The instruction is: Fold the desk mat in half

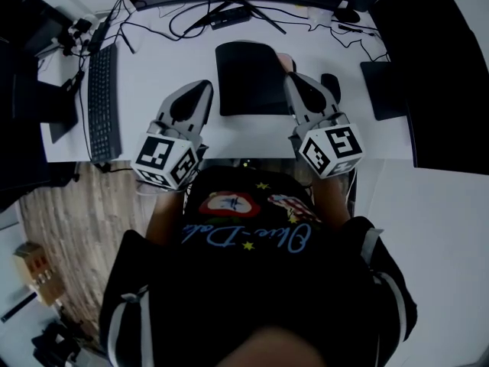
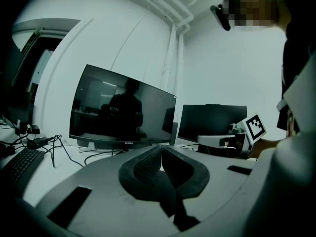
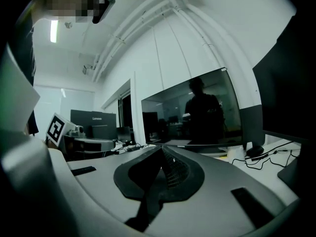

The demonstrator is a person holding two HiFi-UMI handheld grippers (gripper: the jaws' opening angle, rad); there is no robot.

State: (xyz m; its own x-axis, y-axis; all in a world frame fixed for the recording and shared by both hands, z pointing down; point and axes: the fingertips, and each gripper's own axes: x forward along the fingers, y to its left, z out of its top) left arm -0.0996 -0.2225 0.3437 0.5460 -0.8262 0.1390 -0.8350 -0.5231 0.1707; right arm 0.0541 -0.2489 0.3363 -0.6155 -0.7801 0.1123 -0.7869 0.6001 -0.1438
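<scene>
A white desk (image 1: pixel 153 75) is seen from above, and a wide monitor (image 2: pixel 121 107) stands at its back. The dark desk mat (image 1: pixel 244 79) lies flat in the middle of the desk, between the tips of the two grippers; it seems to be doubled over, though the dim picture leaves this unsure. A keyboard (image 1: pixel 103 102) is laid at the left. The left gripper (image 1: pixel 205 87) and the right gripper (image 1: pixel 290 79) are held beside the mat, each with jaws pressed together on nothing
</scene>
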